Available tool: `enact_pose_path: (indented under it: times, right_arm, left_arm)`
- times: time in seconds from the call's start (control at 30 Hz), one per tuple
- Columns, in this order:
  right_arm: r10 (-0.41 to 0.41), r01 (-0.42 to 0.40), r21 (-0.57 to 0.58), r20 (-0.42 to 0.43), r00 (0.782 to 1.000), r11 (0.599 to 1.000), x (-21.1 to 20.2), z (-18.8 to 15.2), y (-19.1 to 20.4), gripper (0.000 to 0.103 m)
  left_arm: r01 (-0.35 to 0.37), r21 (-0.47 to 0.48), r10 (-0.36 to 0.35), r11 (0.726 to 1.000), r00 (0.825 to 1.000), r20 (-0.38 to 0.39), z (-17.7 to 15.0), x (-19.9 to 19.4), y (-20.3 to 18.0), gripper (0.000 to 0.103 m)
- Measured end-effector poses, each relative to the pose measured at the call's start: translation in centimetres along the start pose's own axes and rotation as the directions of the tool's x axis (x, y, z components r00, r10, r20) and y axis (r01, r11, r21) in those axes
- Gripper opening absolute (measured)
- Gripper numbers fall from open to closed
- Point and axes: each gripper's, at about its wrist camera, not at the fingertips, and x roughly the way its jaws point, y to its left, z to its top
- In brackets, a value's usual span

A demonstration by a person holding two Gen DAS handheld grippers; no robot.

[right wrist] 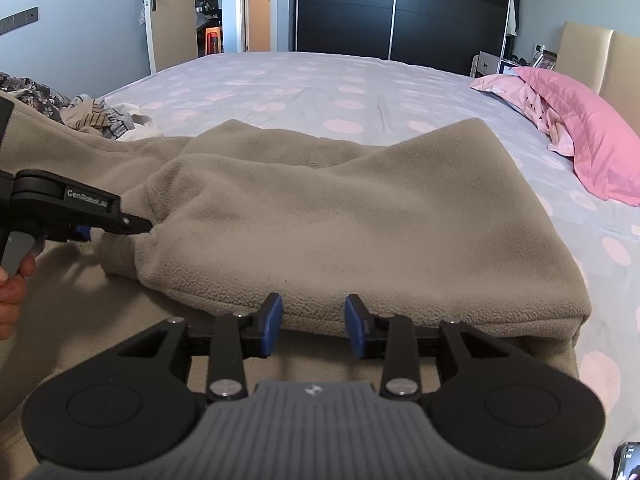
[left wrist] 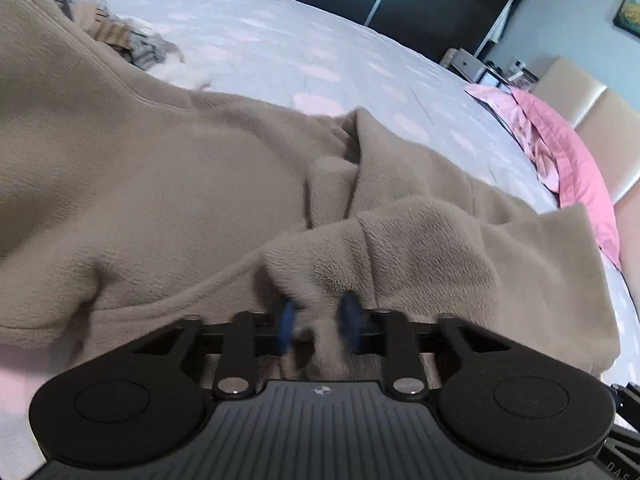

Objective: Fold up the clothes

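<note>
A beige fleece garment [left wrist: 200,200] [right wrist: 340,220] lies spread on the bed, its right part doubled over into a thick fold. In the left wrist view, my left gripper [left wrist: 320,312] is shut on a bunched ridge of the fleece, which stands between its blurred blue pads. The right wrist view shows that same left gripper [right wrist: 146,226] from the side, its tip buried in the fold's left corner, with a person's hand [right wrist: 10,292] on its grip. My right gripper [right wrist: 314,312] stands open at the fold's near edge; the fleece lies flat across the gap and is not pinched.
The bed sheet [right wrist: 320,88] is pale with pink dots. Pink pillows [right wrist: 580,132] lie at the right by the headboard. A pile of other clothes [right wrist: 100,120] sits at the far left. A dark wardrobe [right wrist: 400,8] stands beyond the bed. A phone [right wrist: 630,460] shows at the bottom right corner.
</note>
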Motion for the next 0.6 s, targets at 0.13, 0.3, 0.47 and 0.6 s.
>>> enact_pose_path:
  times: [0.13,0.3,0.47,0.6]
  right_arm:
    - [-0.013,0.013,0.004,0.001,1.000,1.000,-0.3,0.0,-0.3,0.039]
    - [-0.016,0.016,0.011,0.001,1.000,1.000,-0.8,-0.3,-0.5,0.039]
    - [-0.004,0.004,-0.006,-0.010,1.000,1.000,-0.9,-1.1,-0.4,0.040]
    - [-0.038,0.037,-0.036,-0.030,0.999,0.999,0.5,-1.5,-1.1,0.038]
  left_arm:
    - [0.028,0.034,-0.030,0.999,0.997,0.065,1.3,-2.9,-0.8,0.011]
    - [0.081,0.094,-0.097,0.992,0.977,0.189,3.8,-7.2,-3.5,0.009]
    - [0.101,0.198,-0.150,0.975,0.955,0.255,7.6,-9.8,-7.3,0.007]
    - [0.108,0.288,-0.189,0.951,0.944,0.270,10.8,-10.5,-10.4,0.007]
